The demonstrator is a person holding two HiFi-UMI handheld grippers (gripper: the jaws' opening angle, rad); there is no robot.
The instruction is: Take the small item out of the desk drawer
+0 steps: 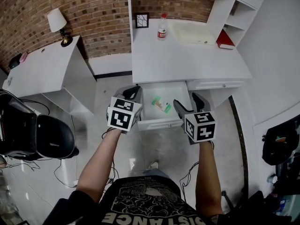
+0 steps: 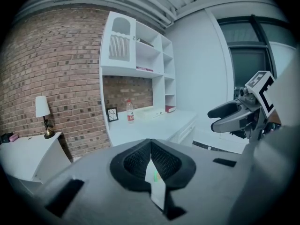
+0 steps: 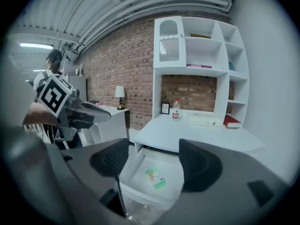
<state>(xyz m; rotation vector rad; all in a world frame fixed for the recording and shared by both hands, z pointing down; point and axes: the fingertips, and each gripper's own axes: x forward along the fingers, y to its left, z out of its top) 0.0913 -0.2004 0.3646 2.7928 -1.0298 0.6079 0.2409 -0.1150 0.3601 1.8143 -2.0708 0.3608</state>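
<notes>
While the left tool (image 1: 131, 93) is closed and empty, the right tool (image 1: 189, 104) gapes wide, nearer the green packet (image 1: 161, 105) lying diagonally in the open drawer (image 1: 159, 123), just ahead and left.

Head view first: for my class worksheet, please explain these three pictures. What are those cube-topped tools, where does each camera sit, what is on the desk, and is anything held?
A person holds tongs in each hand; the patterned cubes belong to them. The top-down picture comes from a camera on the person's head; the other two come from cameras riding on each tool. The left tongs are closed and empty; the right tongs are open and empty. The desk carries a bottle, a frame and a red book. Its open drawer holds a small green packet.
</notes>
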